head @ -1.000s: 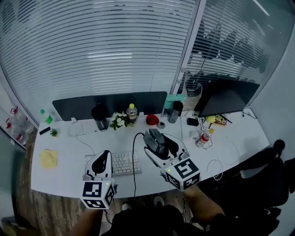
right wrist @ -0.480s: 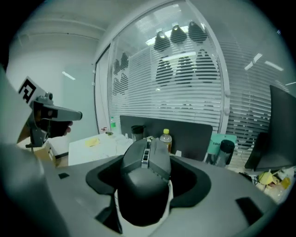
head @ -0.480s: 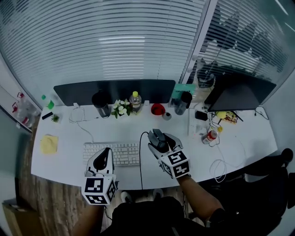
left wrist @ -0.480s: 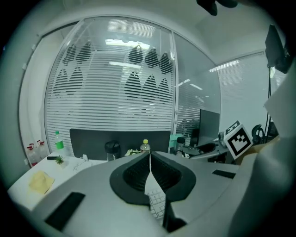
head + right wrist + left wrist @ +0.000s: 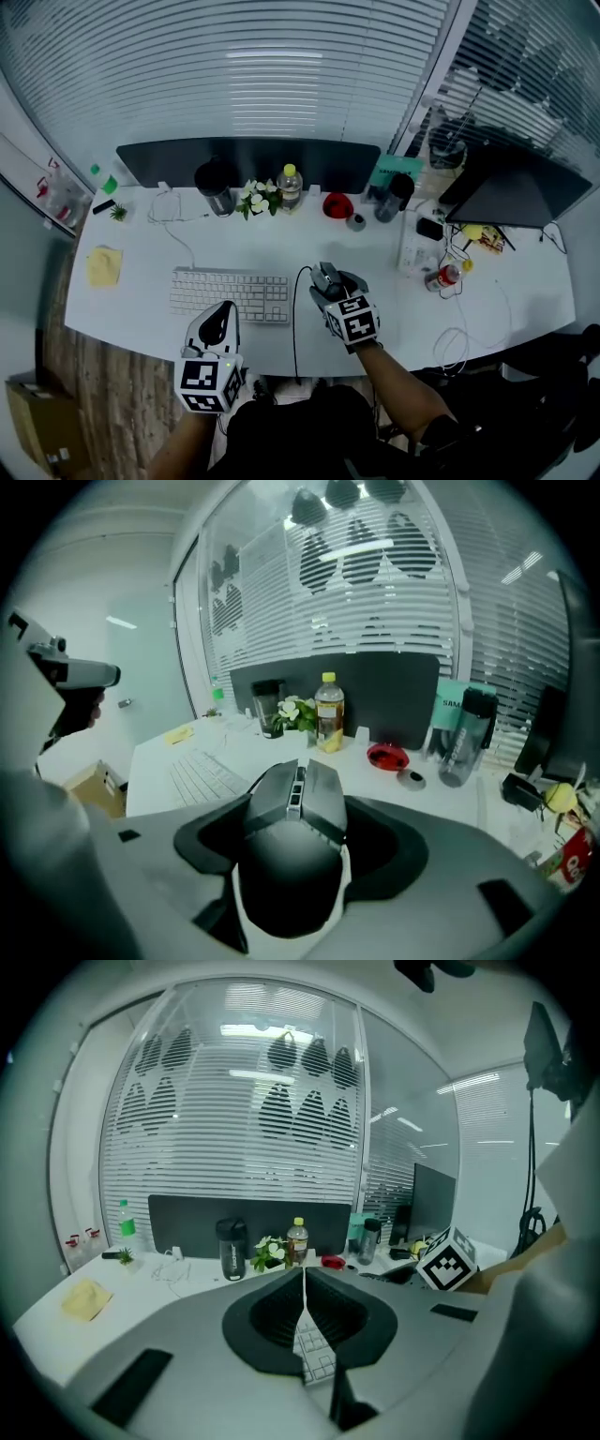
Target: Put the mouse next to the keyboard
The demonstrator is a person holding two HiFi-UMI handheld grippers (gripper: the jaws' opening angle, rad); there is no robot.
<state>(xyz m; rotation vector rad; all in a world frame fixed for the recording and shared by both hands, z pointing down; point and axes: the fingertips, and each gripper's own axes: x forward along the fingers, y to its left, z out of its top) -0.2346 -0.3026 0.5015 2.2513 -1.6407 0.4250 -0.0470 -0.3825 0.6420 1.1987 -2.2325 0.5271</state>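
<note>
The clear plastic bottle with a yellow cap [image 5: 291, 187] holds amber liquid; what lies in the shallow red bowl [image 5: 337, 204] cannot be made out; the dark grey angular wired mouse [image 5: 292, 817], glossy black at its rear, is clamped in the right tool [image 5: 334, 286], low over the white desk [image 5: 131, 314], just right of the white keyboard [image 5: 230, 293]; the left tool [image 5: 221, 321] has its jaws together on nothing.

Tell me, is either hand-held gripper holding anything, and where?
The right hand-held gripper clamps the black mouse by its two sides. The left hand-held gripper is shut, holding nothing.
</note>
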